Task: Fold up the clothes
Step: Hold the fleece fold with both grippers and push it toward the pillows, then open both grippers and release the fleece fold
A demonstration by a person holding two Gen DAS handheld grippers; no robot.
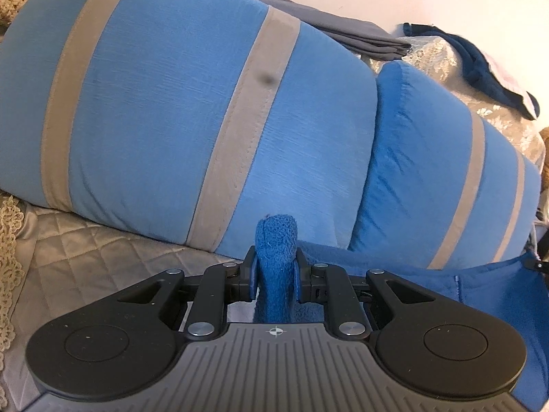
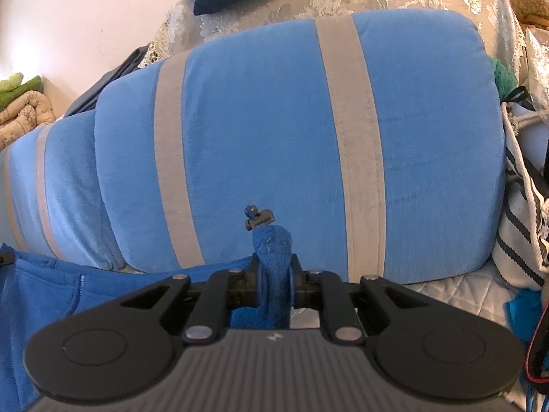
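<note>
Clearly both tools have fabric in their grip. The left tool is clamped on a bunched fold of a blue fleece garment, and the right tool is clamped the same way on another bunched edge of that garment, where a small metal zip puller sticks up just past the pinch. The garment hangs and spreads between the two tools, low over a grey quilted sofa cover.

Just beyond stand two light blue cushions with grey stripes, side by side against the sofa back; folded dark clothes lie on the lace-draped top behind them.

Each pinch looks thick and rounded, so I judge that a sharp tug could let the fleece slip out of one tool, leaving the fold lopsided. The zip puller could also snag on the cushion face if the right side is carried too close.

Both tools point forward and slightly downward toward the cushions, roughly level with each other, wrists not visibly rolled.
</note>
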